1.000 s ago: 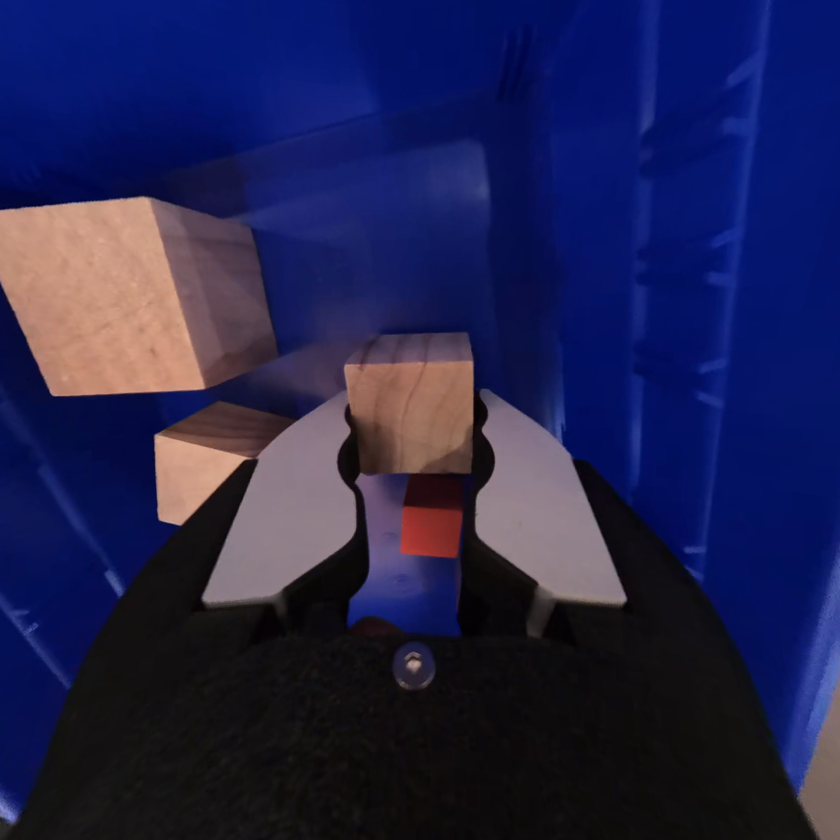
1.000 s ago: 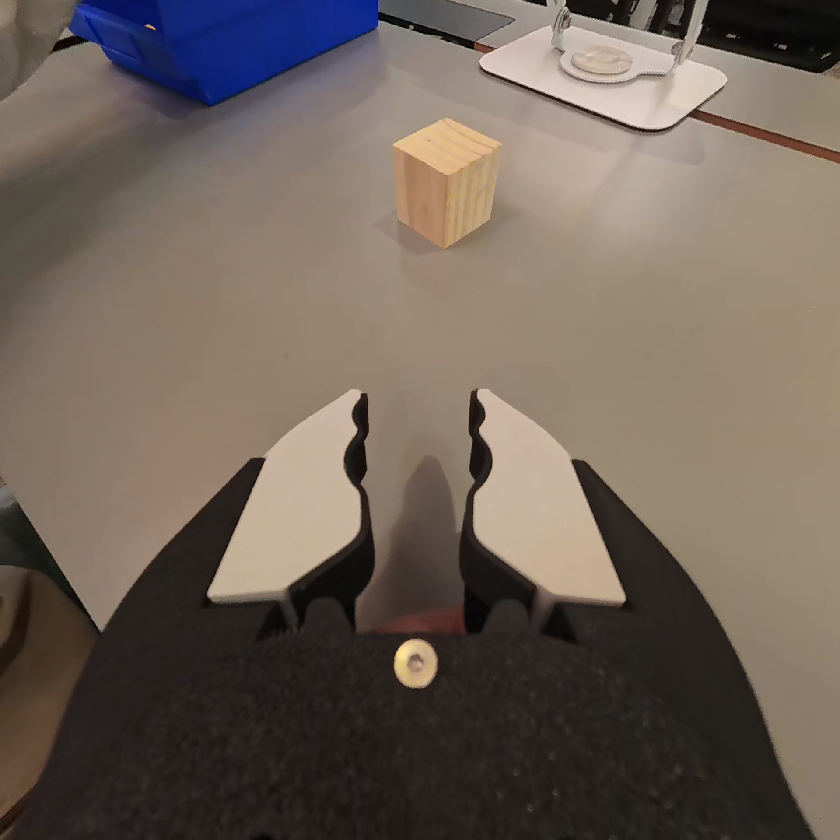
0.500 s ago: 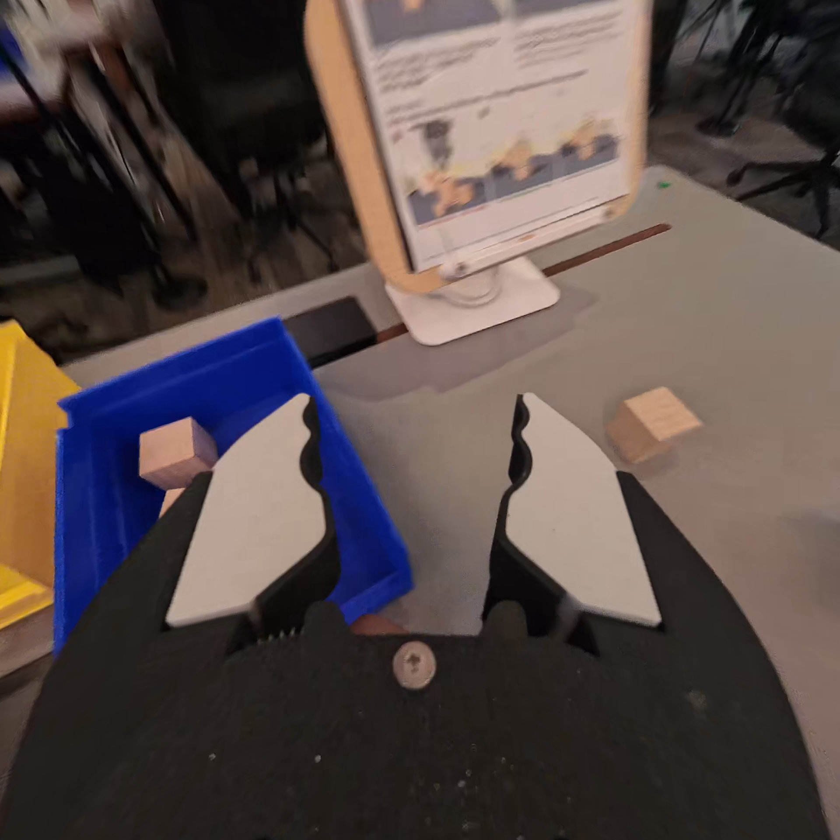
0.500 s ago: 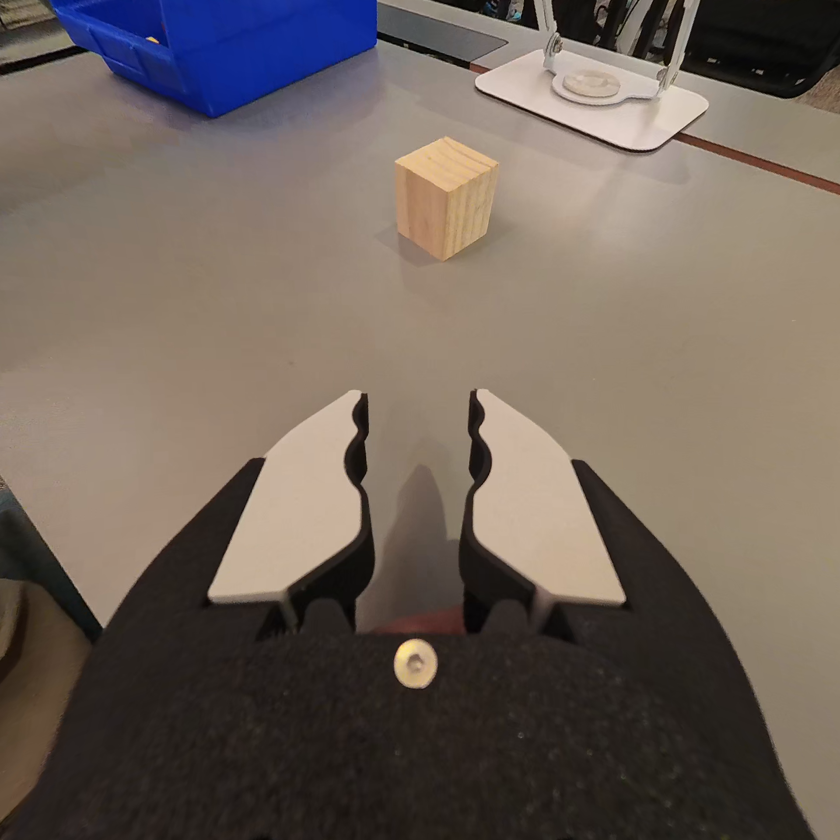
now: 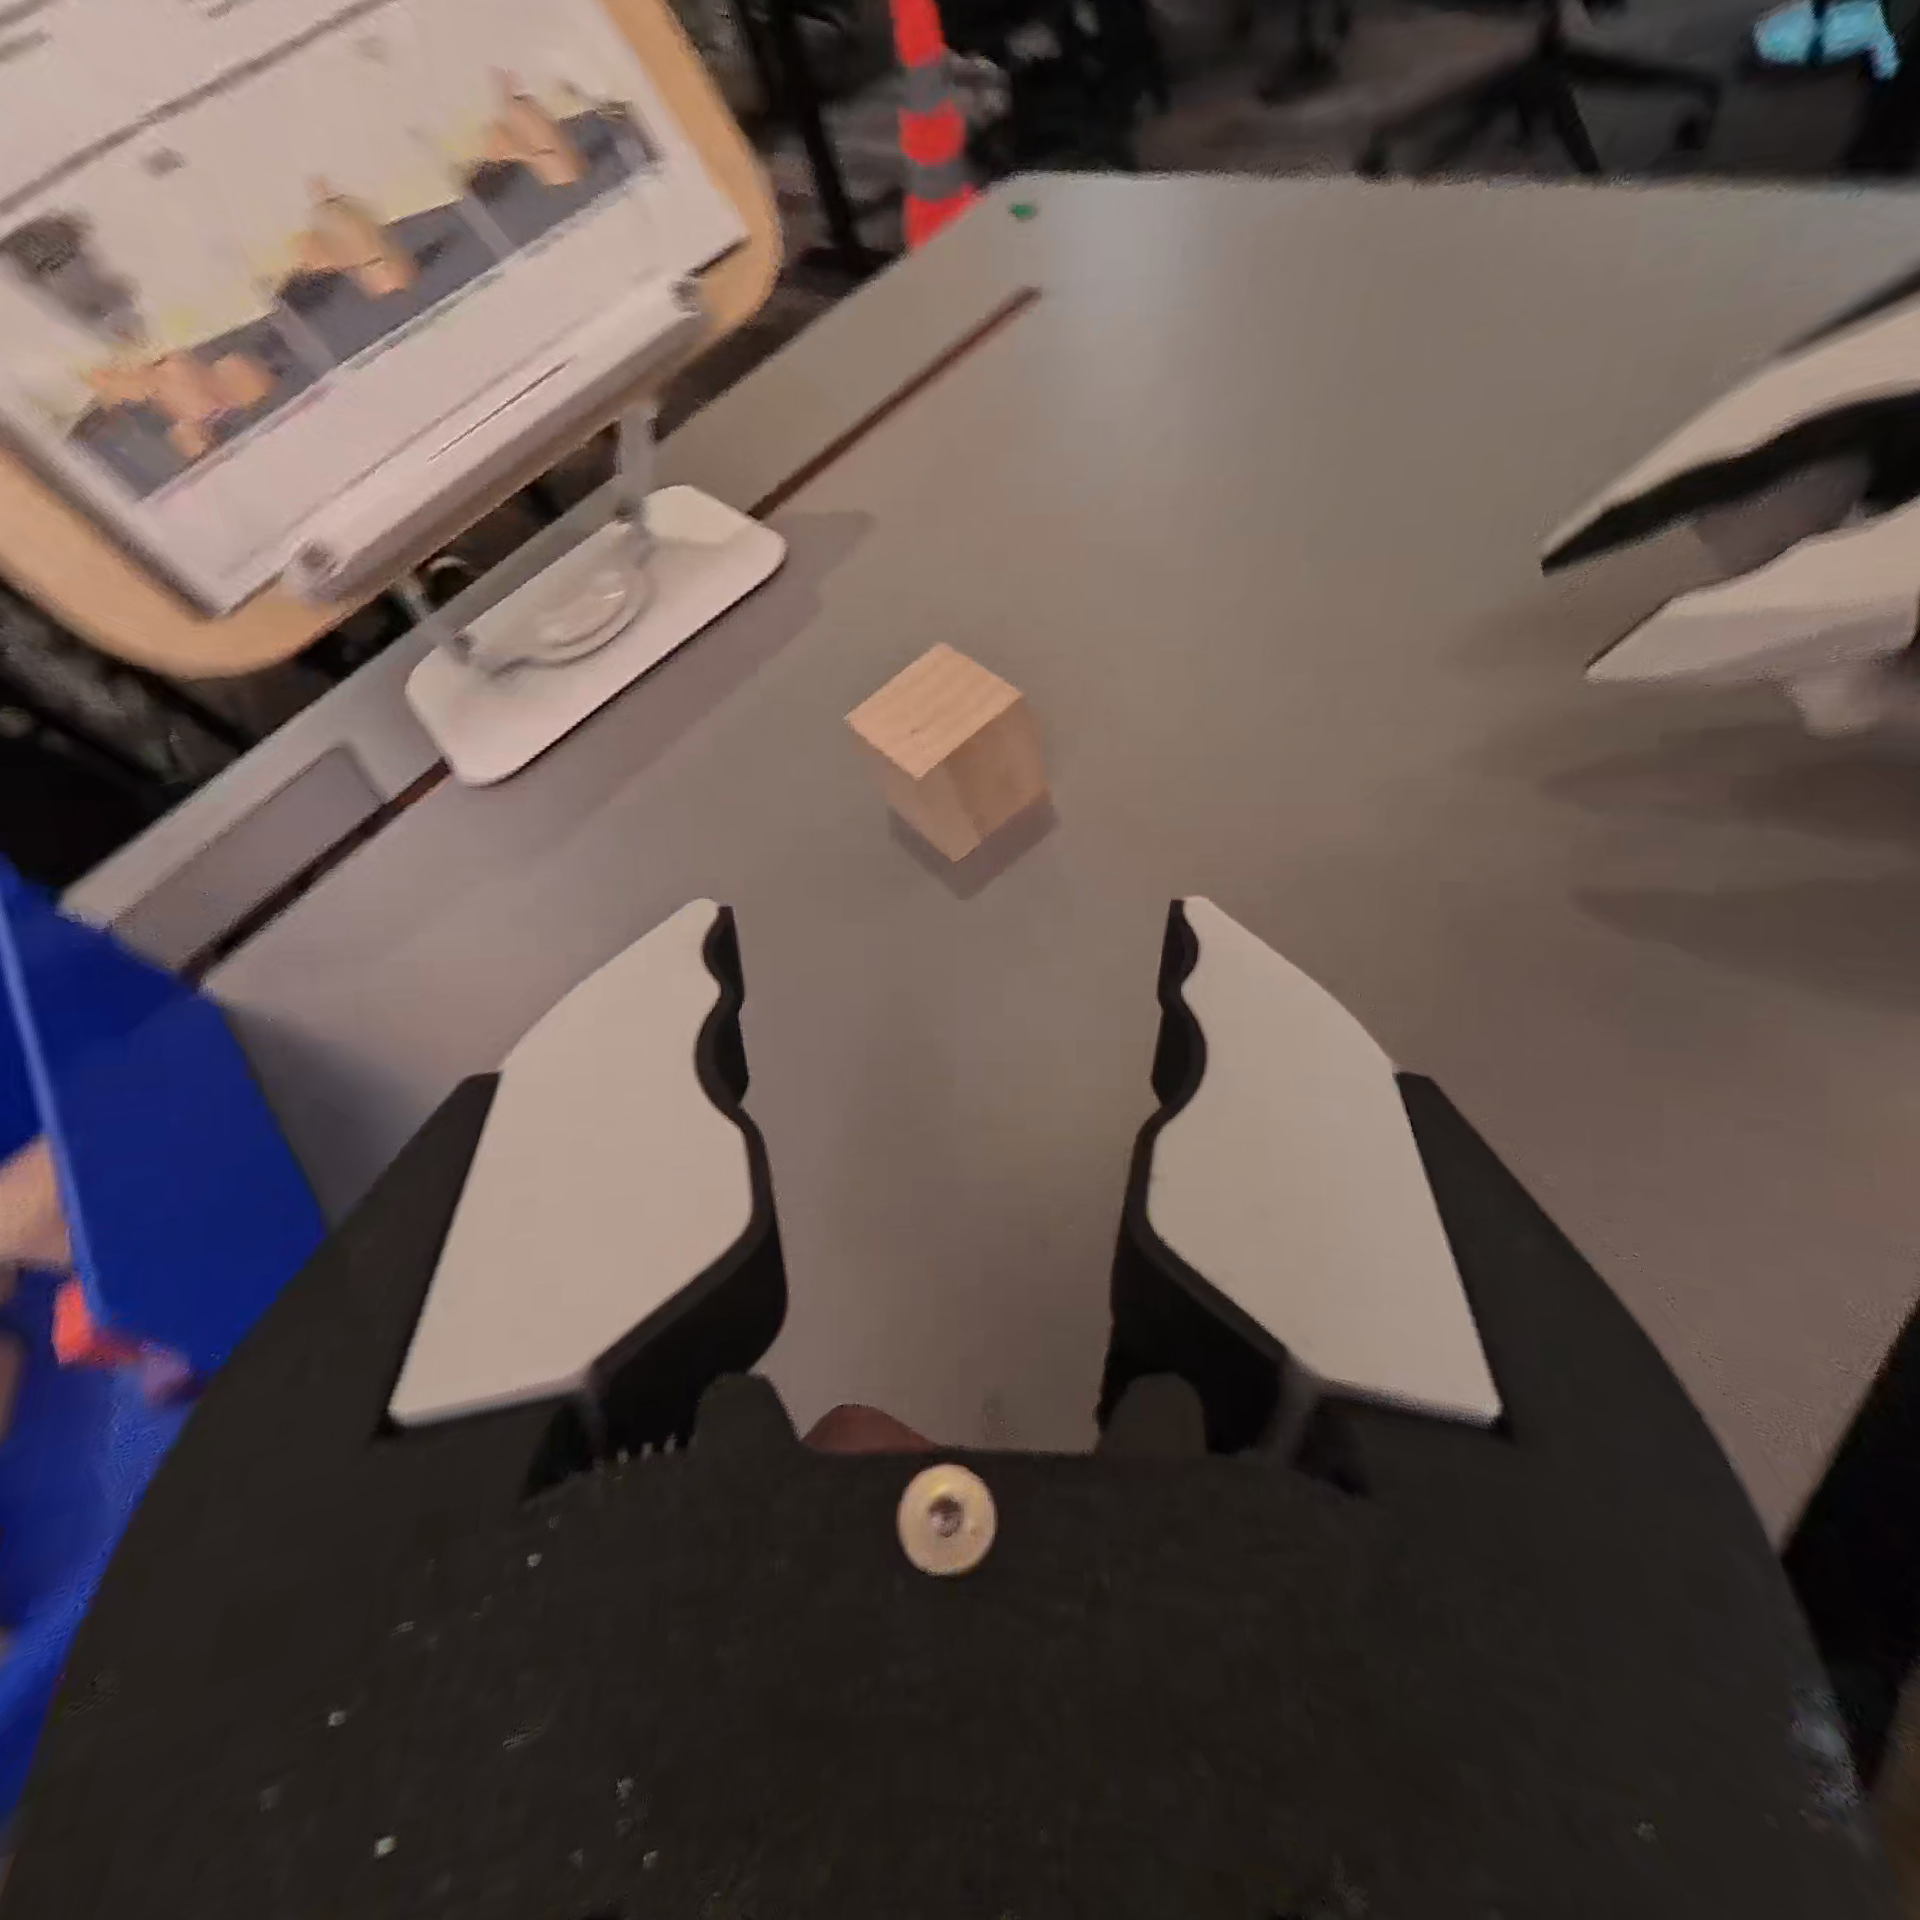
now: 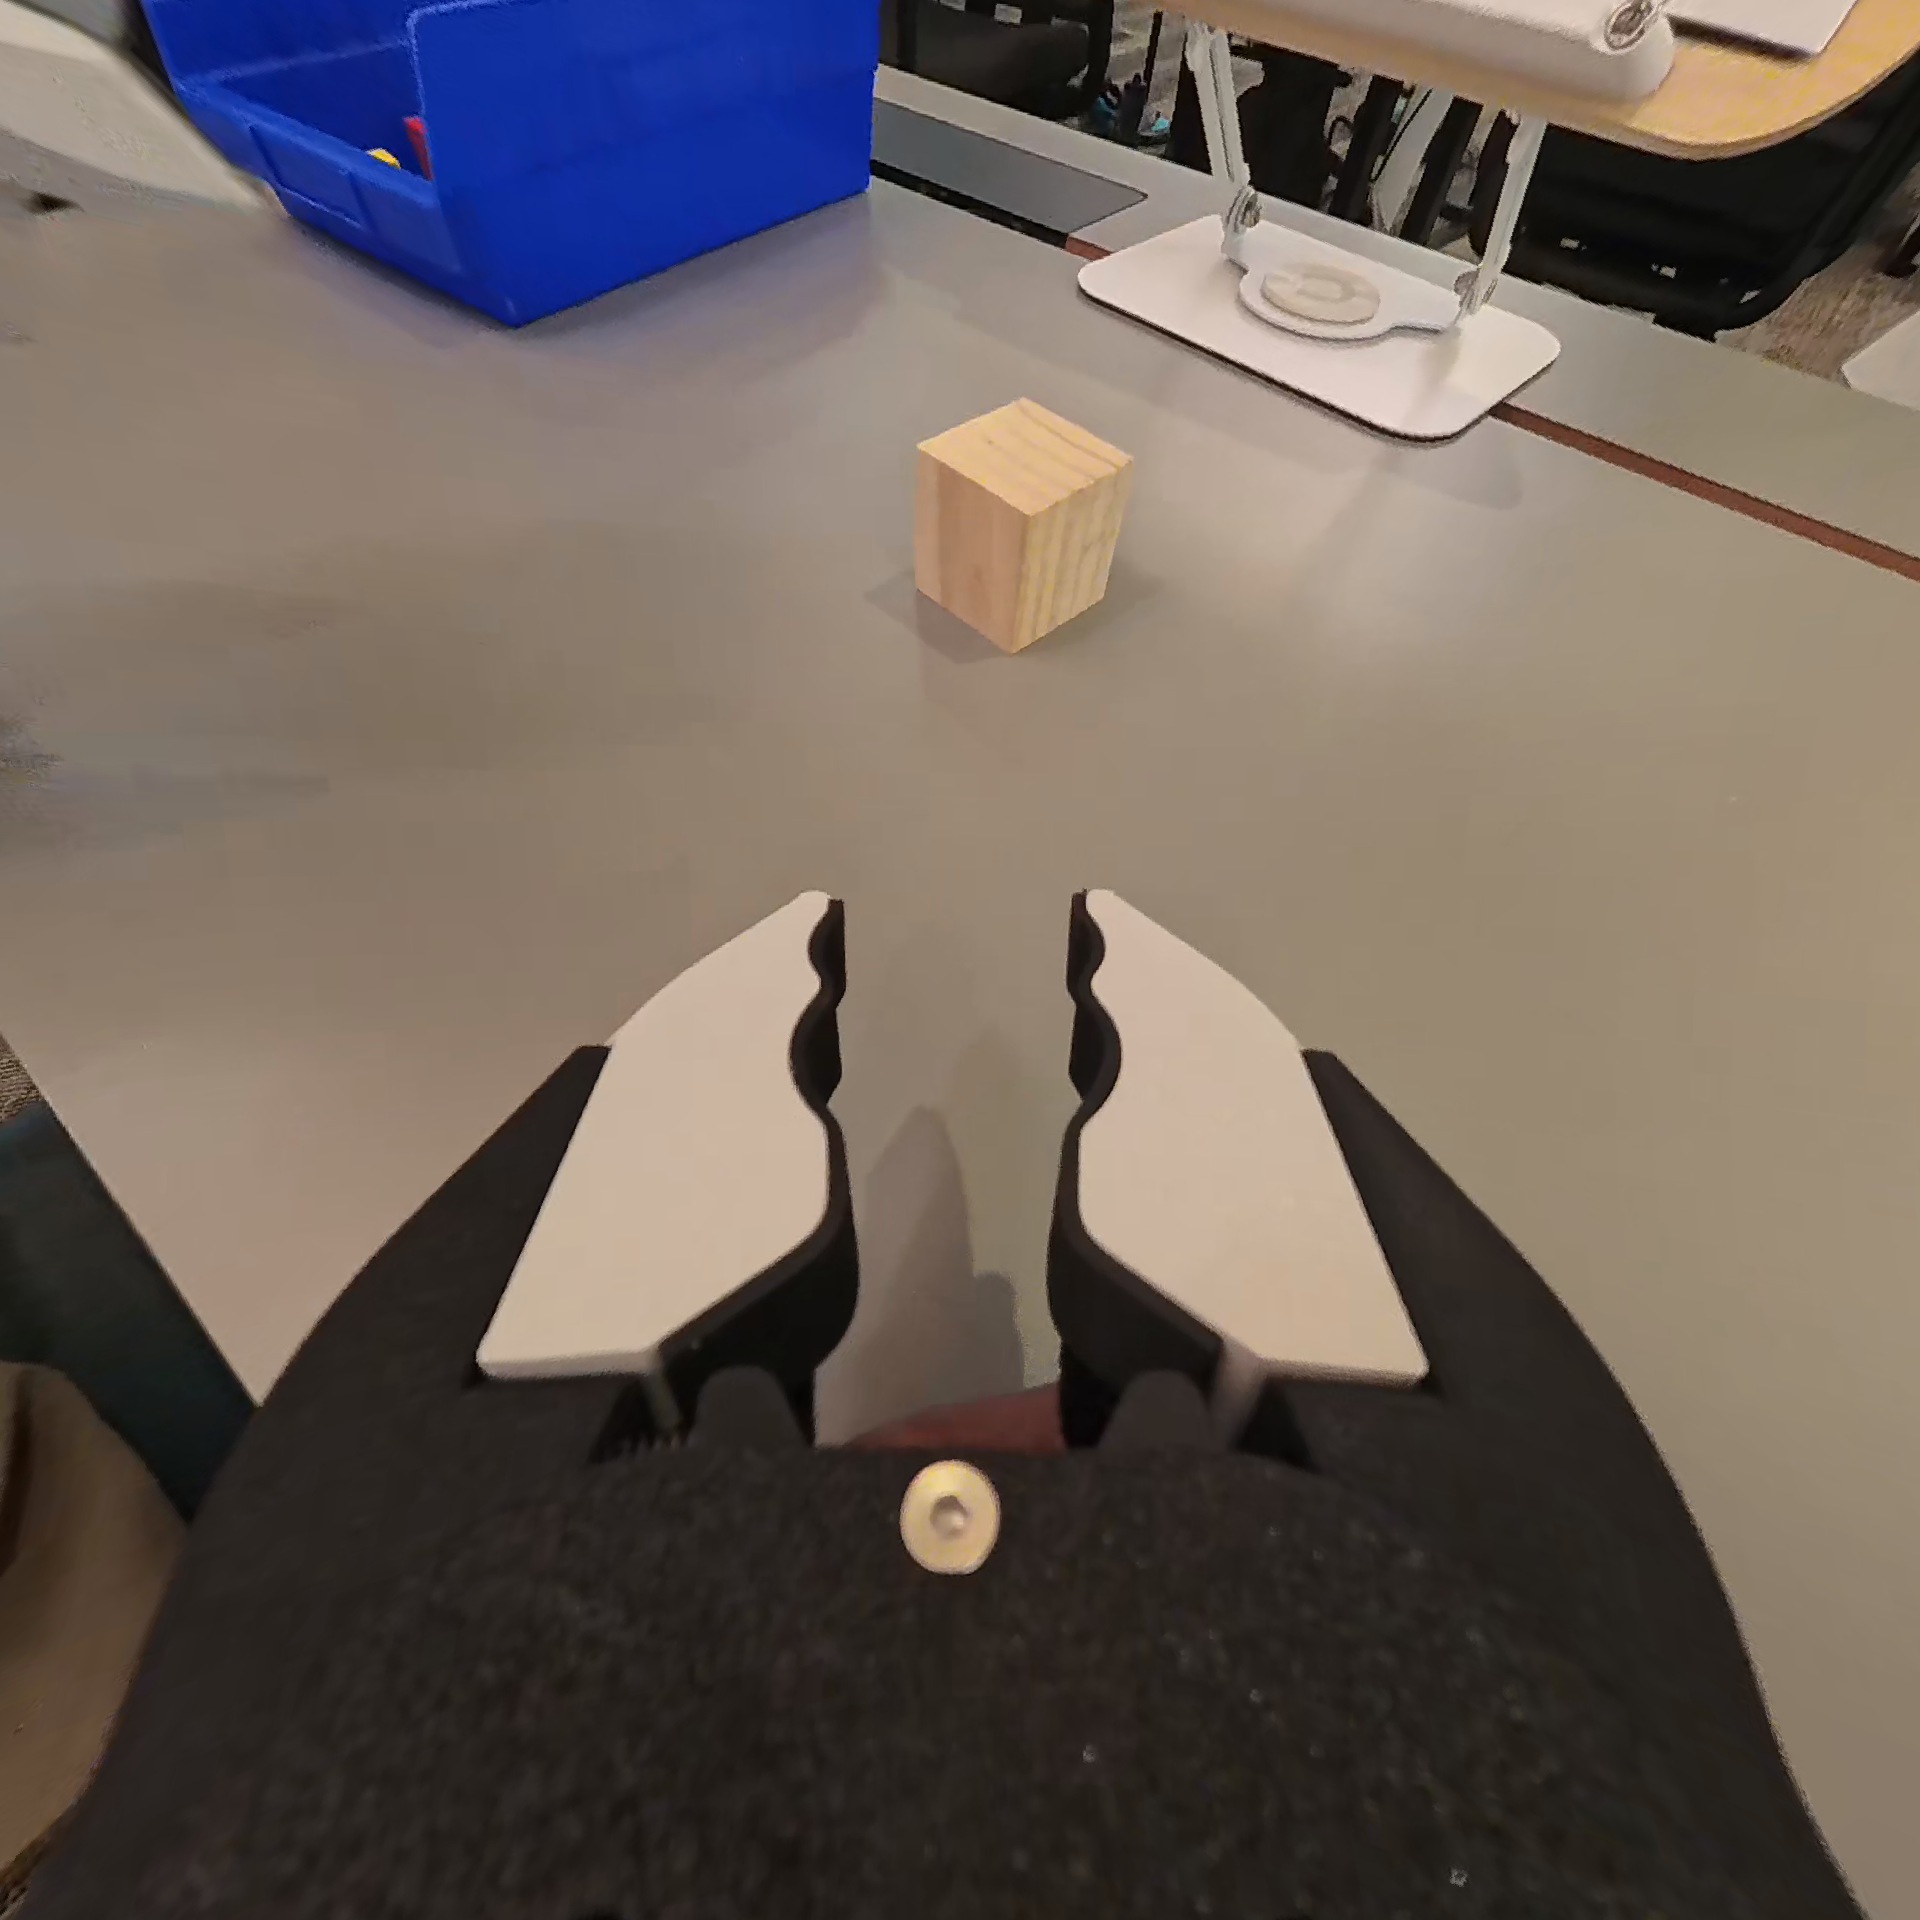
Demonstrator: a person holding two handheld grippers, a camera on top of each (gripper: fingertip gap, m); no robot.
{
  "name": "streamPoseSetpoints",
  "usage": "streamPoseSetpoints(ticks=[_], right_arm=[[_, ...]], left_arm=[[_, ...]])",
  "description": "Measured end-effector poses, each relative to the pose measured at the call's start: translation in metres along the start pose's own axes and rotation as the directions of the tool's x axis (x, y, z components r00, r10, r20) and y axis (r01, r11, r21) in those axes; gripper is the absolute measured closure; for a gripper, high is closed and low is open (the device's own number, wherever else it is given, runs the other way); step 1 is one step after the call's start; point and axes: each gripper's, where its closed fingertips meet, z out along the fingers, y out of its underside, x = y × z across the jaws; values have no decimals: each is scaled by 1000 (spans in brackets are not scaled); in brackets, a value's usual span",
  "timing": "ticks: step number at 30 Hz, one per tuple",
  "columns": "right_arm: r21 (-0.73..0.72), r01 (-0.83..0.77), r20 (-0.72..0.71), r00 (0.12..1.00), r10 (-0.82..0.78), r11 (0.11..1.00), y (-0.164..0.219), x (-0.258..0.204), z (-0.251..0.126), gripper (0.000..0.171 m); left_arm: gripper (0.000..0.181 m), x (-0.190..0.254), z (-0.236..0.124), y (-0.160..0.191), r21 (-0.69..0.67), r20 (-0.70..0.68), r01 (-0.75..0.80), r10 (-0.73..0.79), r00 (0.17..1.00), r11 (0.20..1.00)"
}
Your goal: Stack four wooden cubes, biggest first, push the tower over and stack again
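**One cube down, both grippers empty**

Single wooden cube stands alone on the grey table, ahead of both claws, touching neither. Left gripper spread wide, holding nothing. Right gripper parted narrower, also empty. Blue bin far left, tablet stand far right.

Judged step: early stacking, base only. Next move calls for fetching another, smaller cube, probably from the bin, and centring it on top.
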Motion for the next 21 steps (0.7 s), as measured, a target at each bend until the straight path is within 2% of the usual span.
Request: streamPoseSetpoints(ticks=[3, 6, 9, 15, 18, 19, 21], right_arm=[[5, -1, 2, 1000, 1, 1000, -2, -1, -1, 130], [-2, 1, 4, 1000, -1, 1000, 0, -1, -1, 130], [-7, 5, 3, 1000, -5, 1000, 1, 0, -1, 130], [-7, -2, -1, 1000, 2, 1000, 3, 4, -4, 130], [-8, -11, 1, 1000, 11, 1000, 5, 6, -5, 130], [-11, -11, 0, 1000, 11, 1000, 6, 6, -5, 130], [-15, -10, -2, 1000, 10, 1000, 7, 7, -5, 130]], left_arm=[[107, 3, 46, -5, -120, -163, -264, 244, 956, 957], [110, 6, 92, -3, -197, -375, -446, 353, 857, 873], [107, -6, 133, 9, -329, -498, -570, 374, 782, 753], [106, -5, 173, 27, -413, -655, -664, 303, 692, 623], [109, -5, 184, 46, -444, -681, -682, 276, 679, 581], [116, -5, 186, 52, -444, -689, -695, 280, 668, 566], [118, -4, 191, 53, -423, -685, -692, 293, 667, 585]])
